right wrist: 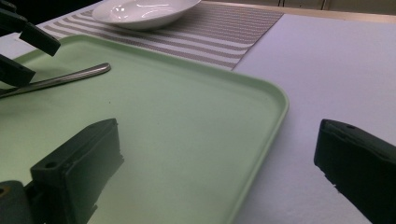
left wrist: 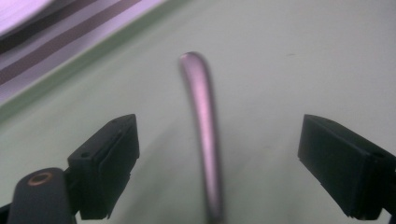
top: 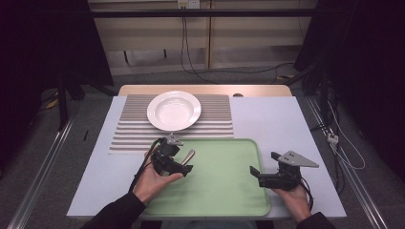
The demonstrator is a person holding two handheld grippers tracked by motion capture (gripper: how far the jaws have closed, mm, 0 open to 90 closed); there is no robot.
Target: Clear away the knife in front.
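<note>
The left hand-held gripper [left wrist: 219, 154] hangs with jaws apart over the green tray [top: 229, 186], straddling a metal utensil handle [left wrist: 201, 121] whose long axis runs straight ahead between them. The right hand-held gripper [top: 258, 172], also spread, sits farther off at the tray's right edge.

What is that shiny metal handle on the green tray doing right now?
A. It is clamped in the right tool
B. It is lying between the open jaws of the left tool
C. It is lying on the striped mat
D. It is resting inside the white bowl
B: the metal handle lies on the green tray, between the left tool's jaws, which stand wide apart and clear of it.
</note>
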